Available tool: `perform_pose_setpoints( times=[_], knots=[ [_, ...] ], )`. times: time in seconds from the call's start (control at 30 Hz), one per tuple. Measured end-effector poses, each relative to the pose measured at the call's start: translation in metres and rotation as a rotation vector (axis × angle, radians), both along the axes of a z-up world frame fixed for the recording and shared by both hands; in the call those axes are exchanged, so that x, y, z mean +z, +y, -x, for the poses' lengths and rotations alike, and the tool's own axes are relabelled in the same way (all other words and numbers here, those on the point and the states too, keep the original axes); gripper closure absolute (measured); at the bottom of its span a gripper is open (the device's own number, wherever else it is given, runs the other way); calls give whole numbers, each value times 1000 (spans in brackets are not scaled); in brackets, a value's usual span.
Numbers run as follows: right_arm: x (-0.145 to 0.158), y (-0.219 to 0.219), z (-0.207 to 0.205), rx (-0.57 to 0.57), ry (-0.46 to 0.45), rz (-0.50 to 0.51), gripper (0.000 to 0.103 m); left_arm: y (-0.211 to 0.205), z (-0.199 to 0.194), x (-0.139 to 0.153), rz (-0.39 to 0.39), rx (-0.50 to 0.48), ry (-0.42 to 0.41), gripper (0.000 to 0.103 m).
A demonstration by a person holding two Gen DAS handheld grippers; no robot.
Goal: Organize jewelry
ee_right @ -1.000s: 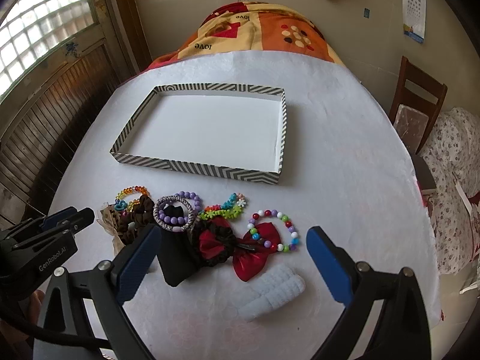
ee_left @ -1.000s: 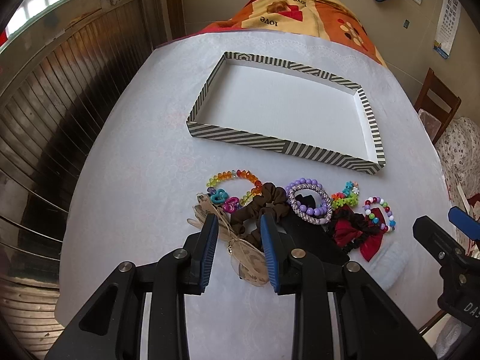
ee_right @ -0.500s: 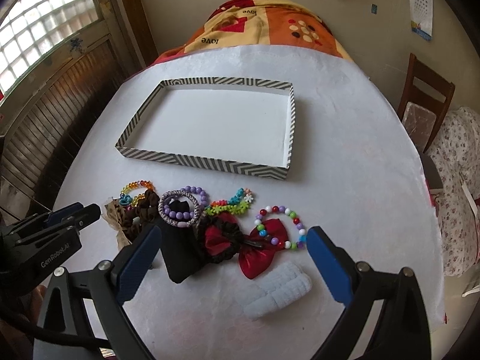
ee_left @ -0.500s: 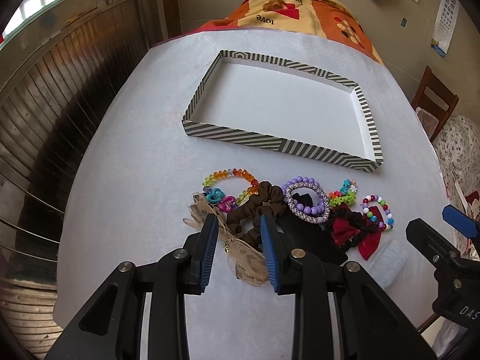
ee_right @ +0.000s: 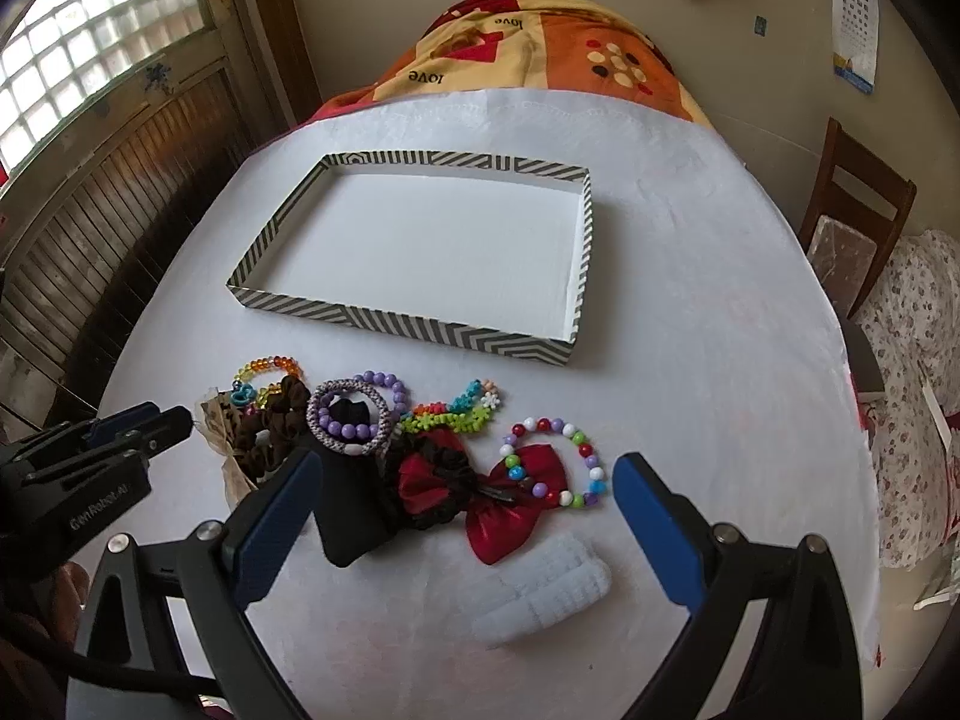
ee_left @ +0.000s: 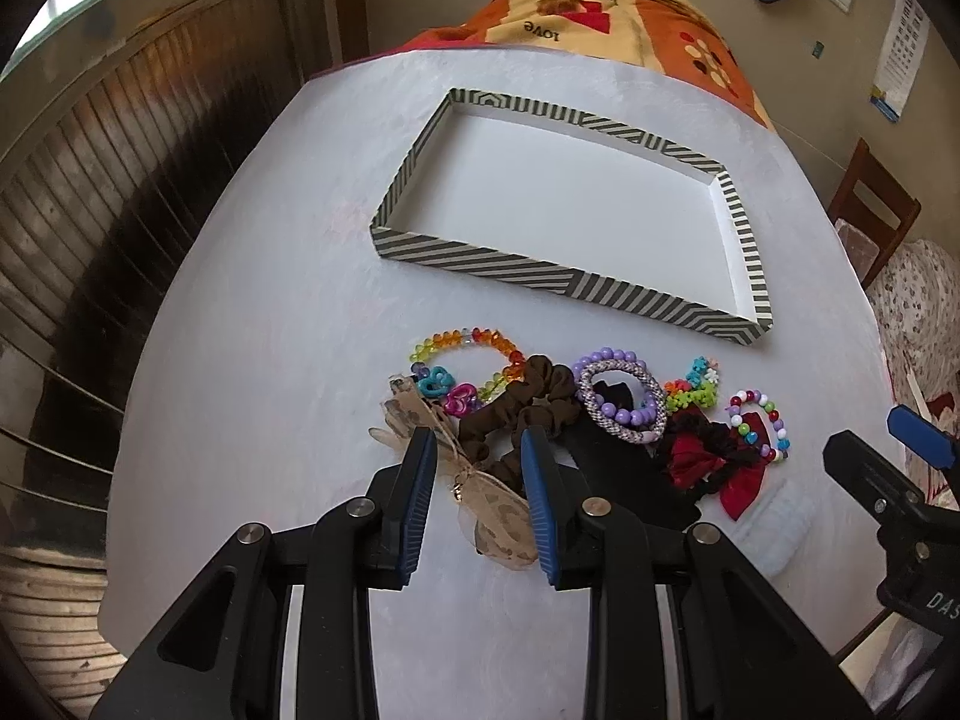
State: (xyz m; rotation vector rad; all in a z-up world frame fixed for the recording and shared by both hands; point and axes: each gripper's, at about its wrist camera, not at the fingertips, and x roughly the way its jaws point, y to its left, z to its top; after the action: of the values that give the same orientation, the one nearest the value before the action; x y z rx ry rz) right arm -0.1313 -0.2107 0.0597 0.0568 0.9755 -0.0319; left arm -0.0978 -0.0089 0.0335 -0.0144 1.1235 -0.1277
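The left gripper (ee_left: 477, 468) sits low in the frame, its fingers part open on either side of a beige bow (ee_left: 474, 498) and the near edge of a brown scrunchie (ee_left: 522, 414); contact cannot be judged. The right gripper (ee_right: 462, 498) is spread wide and holds nothing, above a red bow (ee_right: 510, 510) (bottom centre). The striped tray (ee_right: 420, 324) lies beyond the pile, mid-frame, on the white table (ee_right: 690, 360).
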Motion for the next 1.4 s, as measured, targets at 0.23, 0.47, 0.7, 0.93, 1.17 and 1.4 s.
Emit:
perform_pose_setpoints(
  times=[0.23,0.47,0.7,0.93,1.17,1.4],
  knots=[
    [-9,-11,-6,48,9,-34,3,21,-11,-10,55,28,58,82],
    [-20,-8,-15,147,48,-38,16,44,-20,-24,121,81,127,82],
    [-33,4,-36,254,91,-127,45,62,-34,-34,182,139,169,82],
    [-55,22,-67,352,150,-176,62,64,-49,-42,173,163,184,82],
    [-80,34,-88,402,217,-171,63,59,-70,-50,150,140,209,82],
    [-97,31,-101,411,268,-209,63,46,-97,-62,99,74,241,82]
  ],
)
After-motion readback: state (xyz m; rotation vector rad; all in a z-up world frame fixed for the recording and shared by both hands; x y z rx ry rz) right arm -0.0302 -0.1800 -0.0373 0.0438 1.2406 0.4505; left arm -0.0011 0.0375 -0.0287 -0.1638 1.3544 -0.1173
